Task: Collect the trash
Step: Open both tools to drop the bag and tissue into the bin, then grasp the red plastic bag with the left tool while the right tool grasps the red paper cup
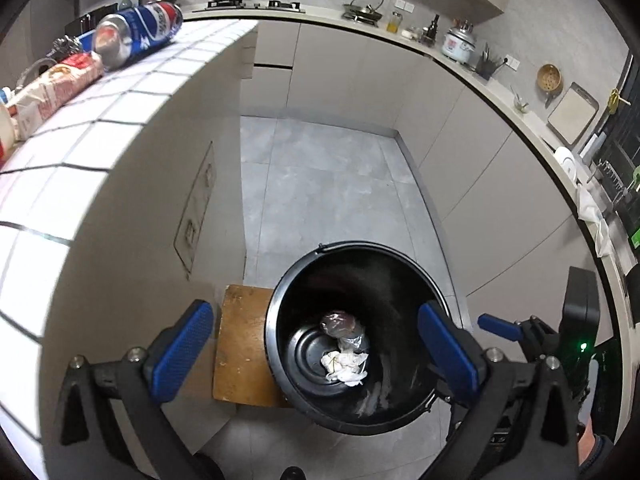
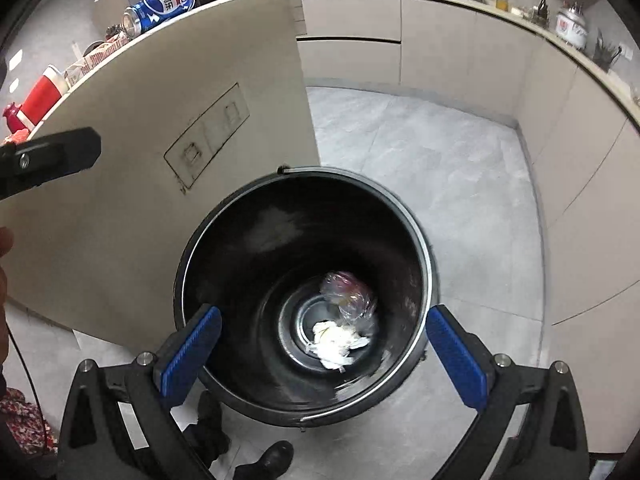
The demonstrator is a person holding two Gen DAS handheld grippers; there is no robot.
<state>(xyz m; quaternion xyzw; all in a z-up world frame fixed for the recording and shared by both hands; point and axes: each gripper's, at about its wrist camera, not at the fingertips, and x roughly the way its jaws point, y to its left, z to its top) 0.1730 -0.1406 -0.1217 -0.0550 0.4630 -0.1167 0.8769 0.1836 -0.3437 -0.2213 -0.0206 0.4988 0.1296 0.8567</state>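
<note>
A black trash bin [image 1: 404, 268] [image 2: 224, 240] stands on the grey floor beside the tiled counter. Inside it lie a crumpled white tissue [image 1: 345, 367] [image 2: 334, 340] and a clear plastic wrapper [image 1: 340, 323] [image 2: 349, 290]. My left gripper [image 1: 316, 354] is open and empty above the bin's left side. My right gripper [image 2: 324, 348] is open and empty above the bin's mouth; it also shows in the left wrist view [image 1: 516, 328]. A blue Pepsi can [image 1: 138, 32] [image 2: 160, 6] lies on its side on the counter top.
The white-tiled counter [image 1: 80, 152] carries a snack packet [image 1: 56, 88] and a red container [image 2: 40, 98]. A wooden board [image 1: 240, 344] lies next to the bin. Cabinets and a worktop with cookware [image 1: 366, 8] line the far walls. A shoe [image 2: 272, 460] is below.
</note>
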